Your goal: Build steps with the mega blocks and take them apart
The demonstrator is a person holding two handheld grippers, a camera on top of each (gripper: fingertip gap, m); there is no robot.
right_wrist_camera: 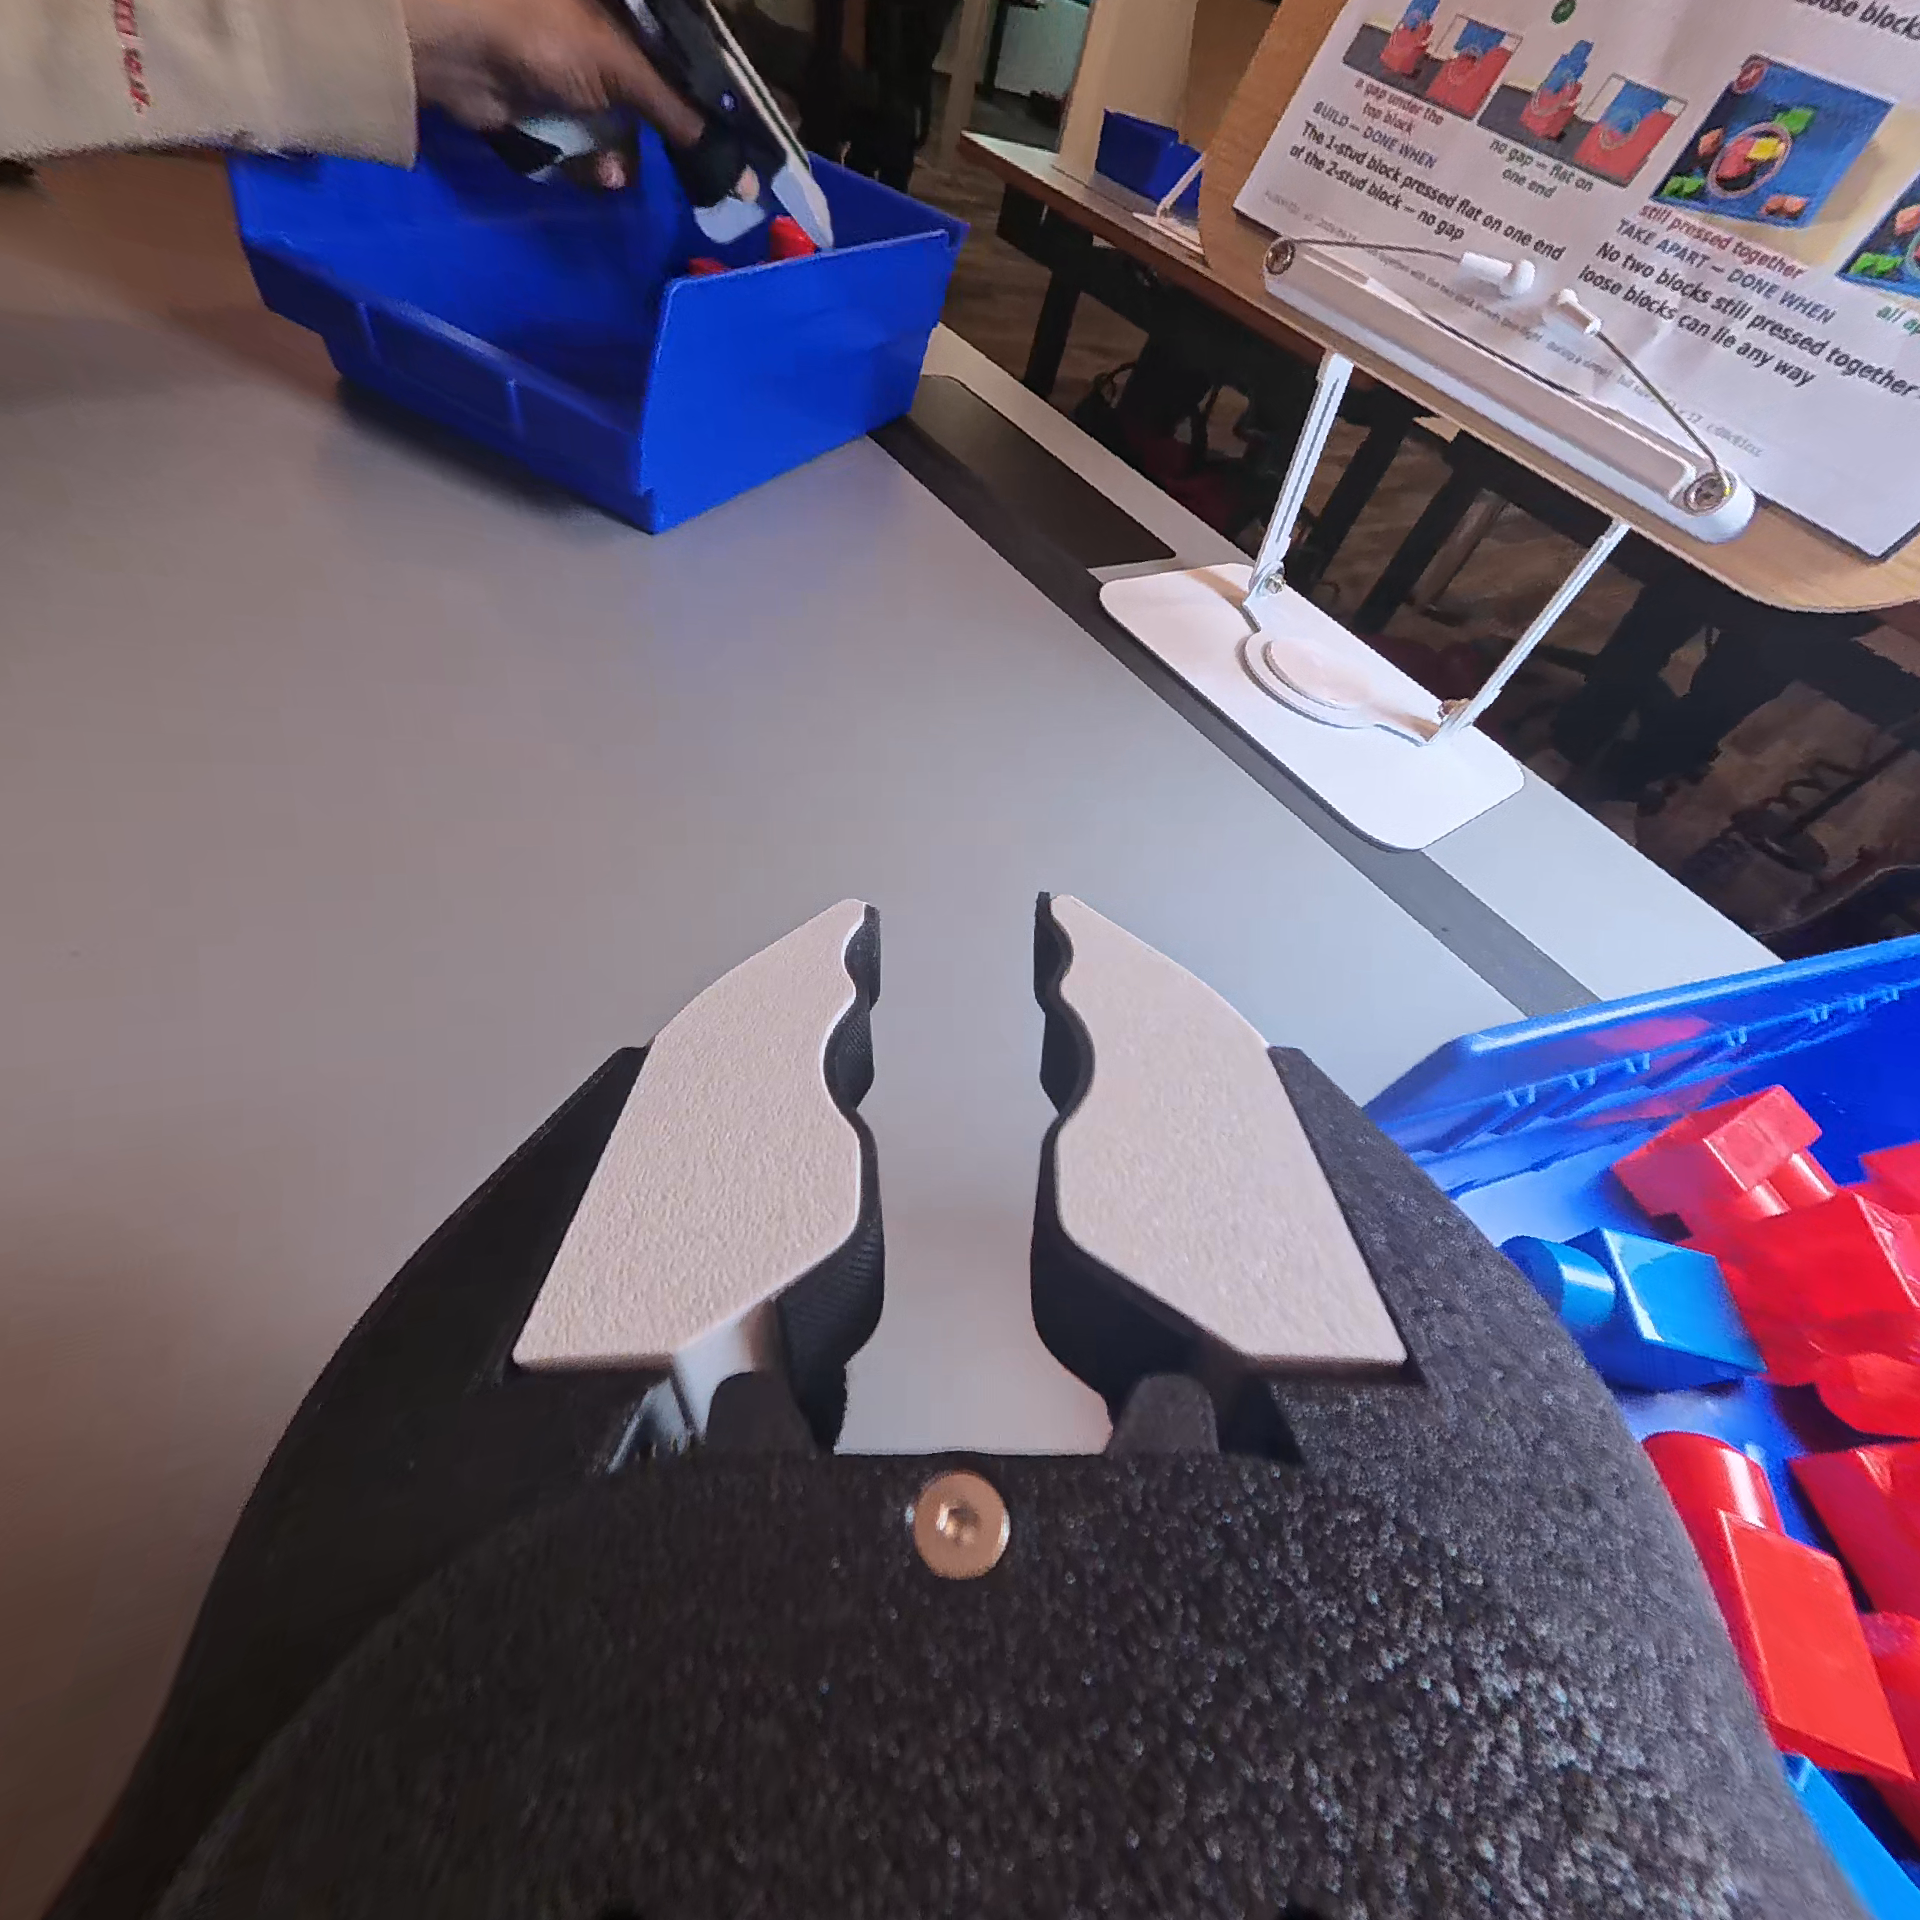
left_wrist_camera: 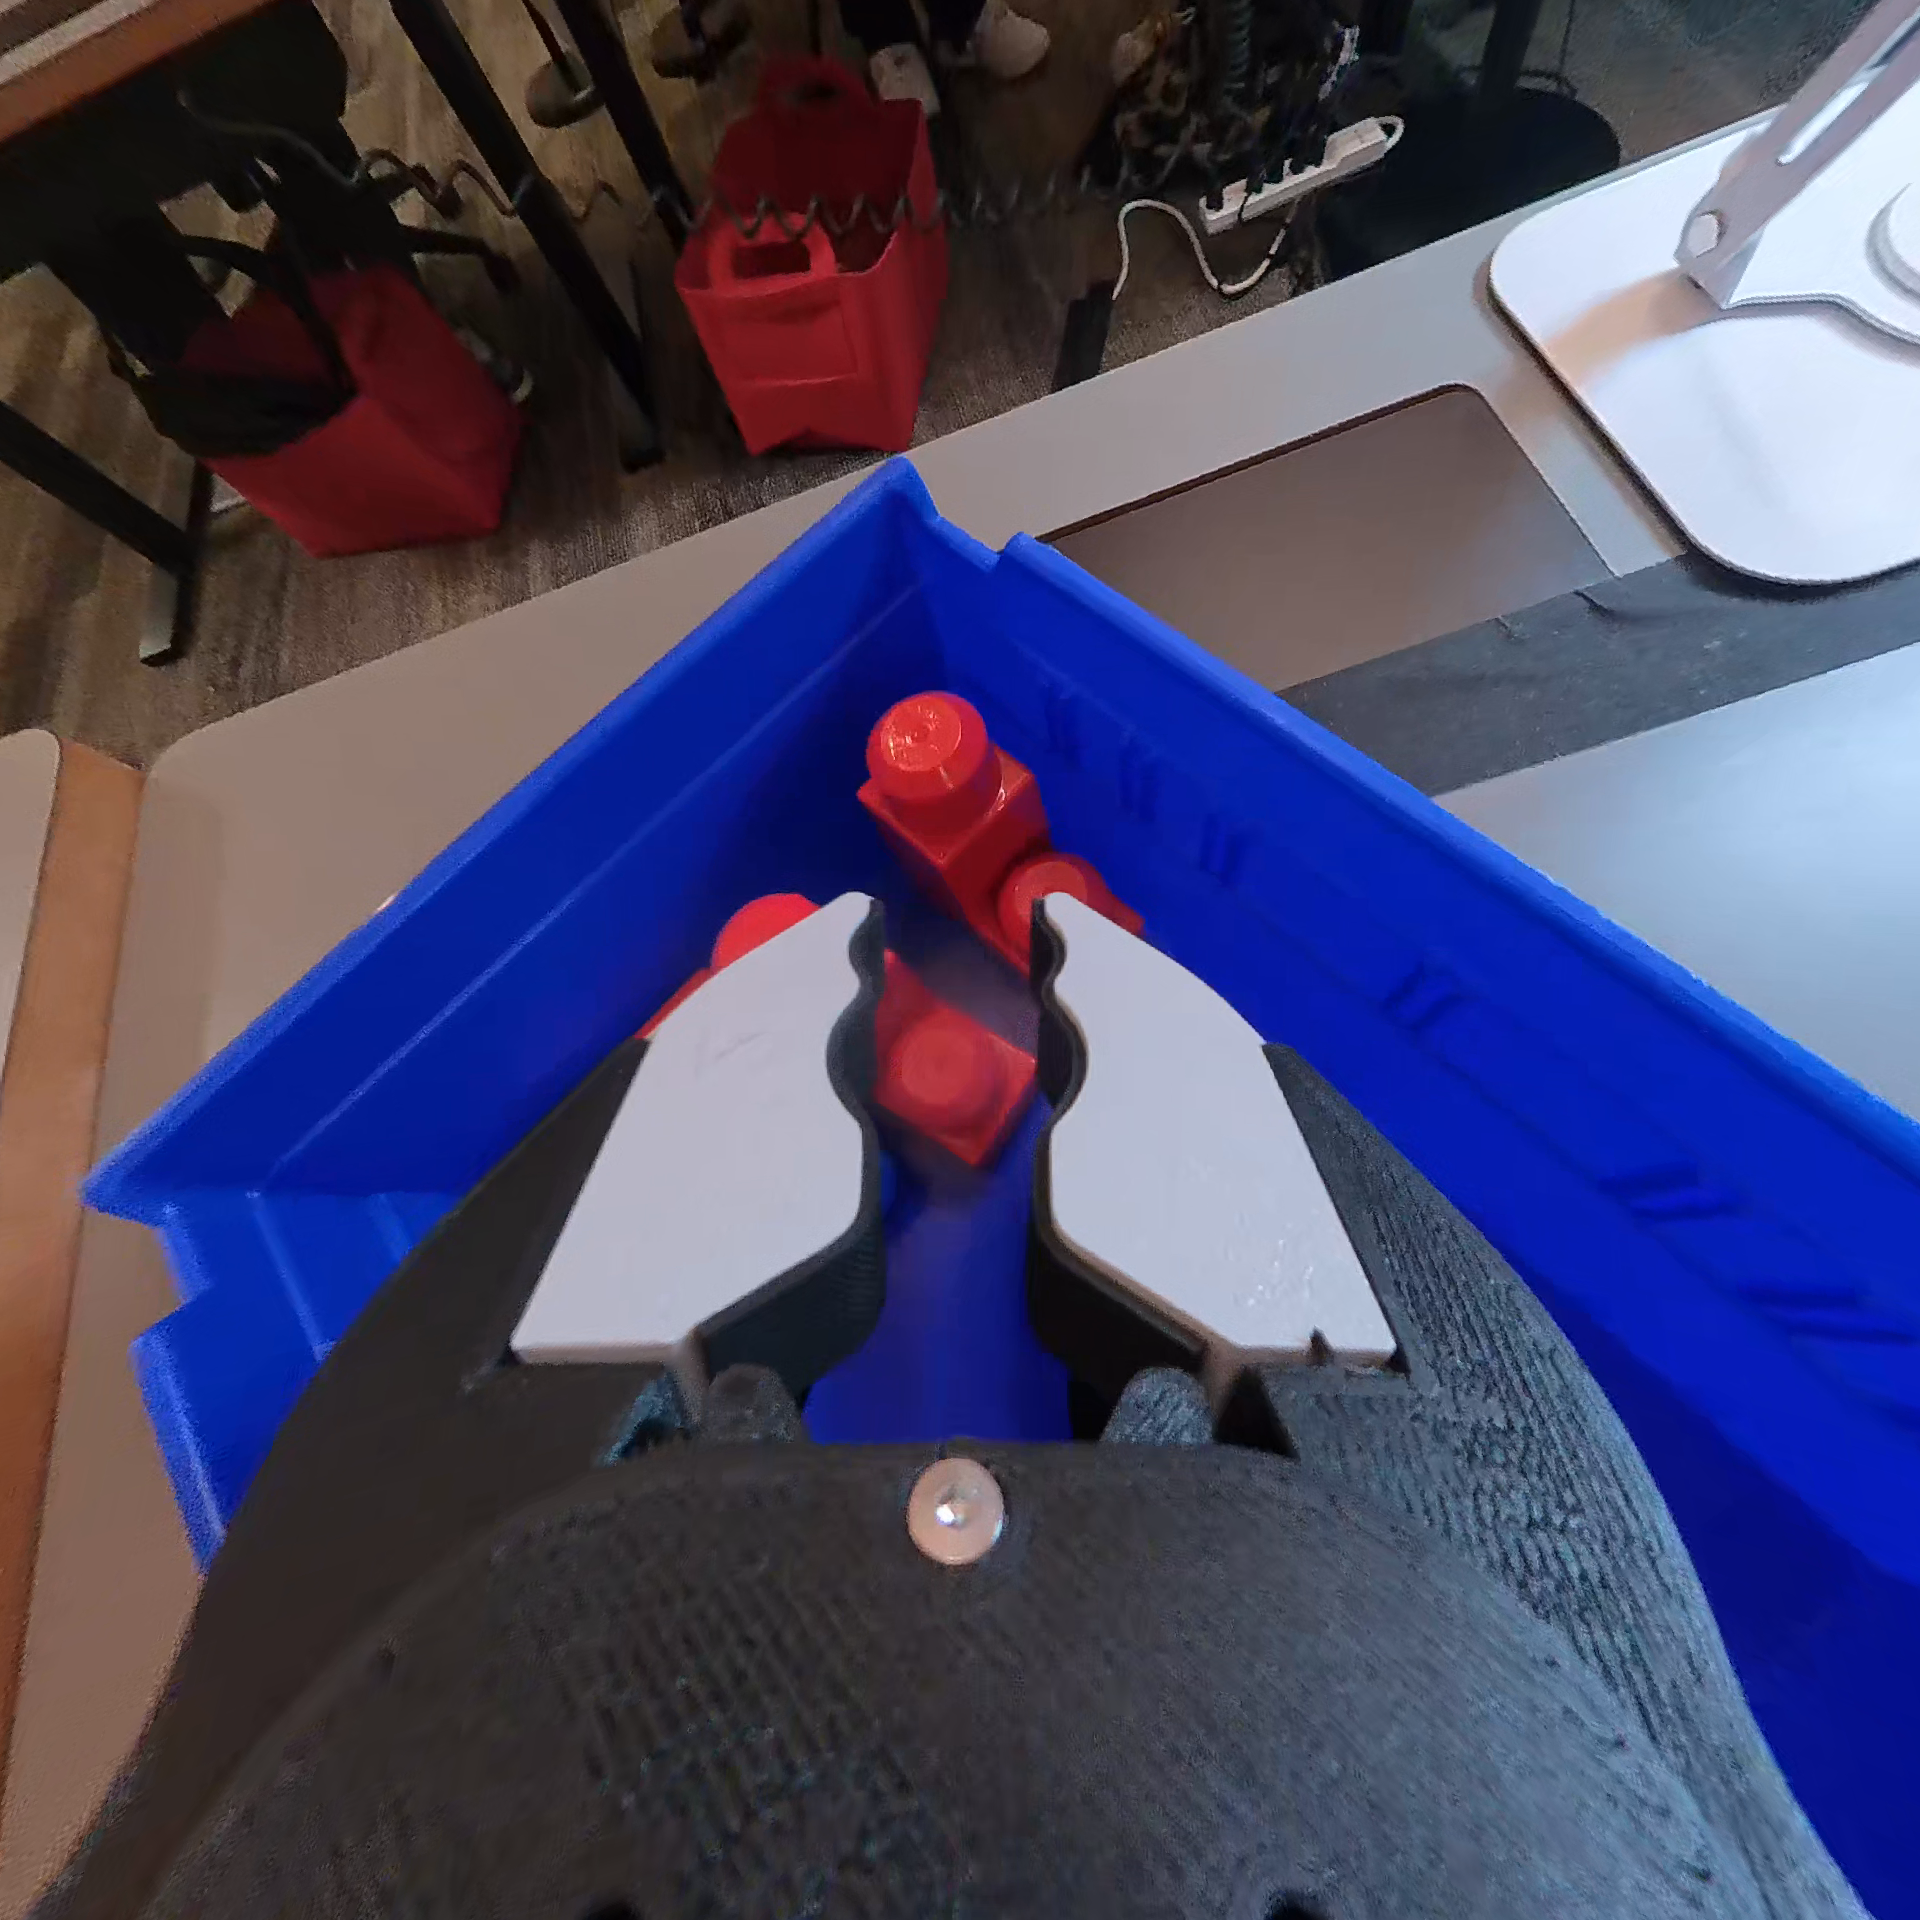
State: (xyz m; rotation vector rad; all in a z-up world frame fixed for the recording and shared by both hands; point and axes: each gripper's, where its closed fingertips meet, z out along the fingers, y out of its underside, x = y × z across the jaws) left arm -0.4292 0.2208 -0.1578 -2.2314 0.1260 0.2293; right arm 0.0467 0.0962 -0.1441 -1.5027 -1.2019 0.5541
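Left gripper [left_wrist_camera: 956, 925] inside blue bin [left_wrist_camera: 665, 748], frame centre, jaws wide around loose red block [left_wrist_camera: 951, 1081], not gripping. Right gripper [right_wrist_camera: 956, 914] wide, empty, over grey table [right_wrist_camera: 416, 727]. No steps visible; building likely unstarted.

A pale grey table [right_wrist_camera: 436, 748] carries everything — a dark strip [right_wrist_camera: 1299, 769] runs along its far side, with a darker inset panel [left_wrist_camera: 1340, 488] in the surface by it. At about 11 o'clock in the right wrist view a blue bin [right_wrist_camera: 665, 343] rests on the tabletop. At 2 o'clock the flat white base of a document stand [right_wrist_camera: 1340, 717] lies across the strip. At 4 o'clock a second blue bin [right_wrist_camera: 1621, 1049] — apparently also on the table, though its base is hidden.
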